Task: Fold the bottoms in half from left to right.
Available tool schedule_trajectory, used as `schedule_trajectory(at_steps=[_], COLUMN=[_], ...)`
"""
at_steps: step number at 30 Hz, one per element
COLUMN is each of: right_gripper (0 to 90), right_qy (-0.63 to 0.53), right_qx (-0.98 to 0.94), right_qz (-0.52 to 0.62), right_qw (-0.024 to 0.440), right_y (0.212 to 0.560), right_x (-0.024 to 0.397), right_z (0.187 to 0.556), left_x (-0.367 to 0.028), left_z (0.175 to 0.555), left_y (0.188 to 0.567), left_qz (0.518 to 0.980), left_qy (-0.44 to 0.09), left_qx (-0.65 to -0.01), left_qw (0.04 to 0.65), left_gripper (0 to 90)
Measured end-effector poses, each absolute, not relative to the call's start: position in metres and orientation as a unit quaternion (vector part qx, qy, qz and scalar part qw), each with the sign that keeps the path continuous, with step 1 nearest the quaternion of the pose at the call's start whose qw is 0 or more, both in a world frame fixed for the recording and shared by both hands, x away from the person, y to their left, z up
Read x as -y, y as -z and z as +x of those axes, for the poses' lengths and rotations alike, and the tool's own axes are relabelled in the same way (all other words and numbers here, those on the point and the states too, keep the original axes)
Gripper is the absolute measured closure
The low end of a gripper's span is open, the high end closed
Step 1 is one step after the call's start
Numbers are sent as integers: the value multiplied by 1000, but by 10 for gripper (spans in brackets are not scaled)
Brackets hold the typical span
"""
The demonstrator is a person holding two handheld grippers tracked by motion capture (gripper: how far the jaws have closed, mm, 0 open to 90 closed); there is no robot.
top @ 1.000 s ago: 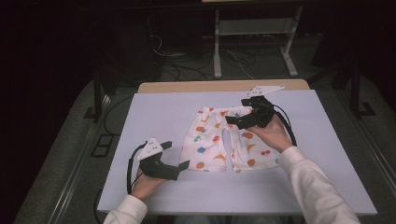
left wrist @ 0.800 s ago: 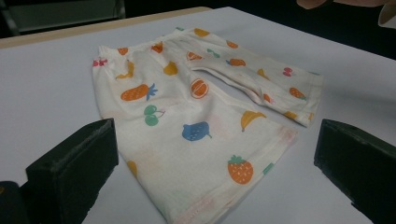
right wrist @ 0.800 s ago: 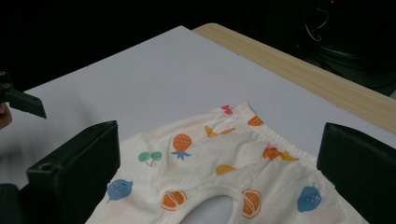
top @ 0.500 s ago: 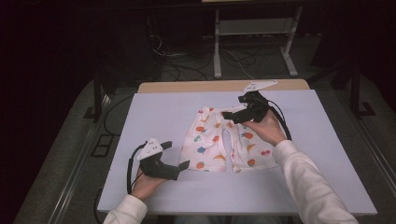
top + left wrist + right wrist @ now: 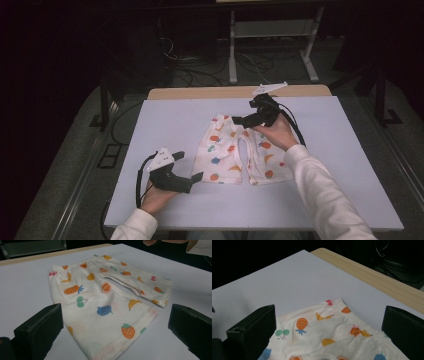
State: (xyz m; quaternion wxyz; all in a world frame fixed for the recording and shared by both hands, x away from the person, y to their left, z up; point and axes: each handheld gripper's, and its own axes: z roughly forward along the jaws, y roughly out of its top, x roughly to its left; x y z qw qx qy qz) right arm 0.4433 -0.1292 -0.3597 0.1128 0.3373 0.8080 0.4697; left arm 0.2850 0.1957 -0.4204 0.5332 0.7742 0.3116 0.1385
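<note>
White child's shorts point(image 5: 235, 150) printed with coloured fruit lie flat on the white table top point(image 5: 165, 120), waistband toward the far side, legs toward the person. The left gripper point(image 5: 197, 176) rests low on the table just left of the near left leg hem point(image 5: 125, 345), jaws open and apart from the cloth. The right gripper point(image 5: 239, 120) hovers over the waistband point(image 5: 342, 305) at the far side, jaws open, nothing between them. The shorts point(image 5: 105, 302) lie ahead of the left jaws, and the shorts point(image 5: 324, 337) spread under the right jaws.
A light wooden strip point(image 5: 200, 93) runs along the table's far edge. Beyond it are a white metal stand point(image 5: 270, 45) and cables on the dark floor. Bare white table surface lies left and right of the shorts.
The right gripper has moved left and toward the far side, from the right leg up to over the waistband. The left gripper has stayed in place.
</note>
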Motion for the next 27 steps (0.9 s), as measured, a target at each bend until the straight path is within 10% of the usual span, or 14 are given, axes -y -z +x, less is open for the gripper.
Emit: schedule_trajectory(at_steps=[27], right_gripper=[0], right_qy=[-455], right_qx=[-811], right_qz=[347], right_qw=[119], right_y=[367], right_x=[93], right_z=[479], left_x=[-196], left_z=[285], left_y=[420], left_qz=[774], left_qy=[-134], left_qx=[-311], left_qw=[535], left_gripper=[0])
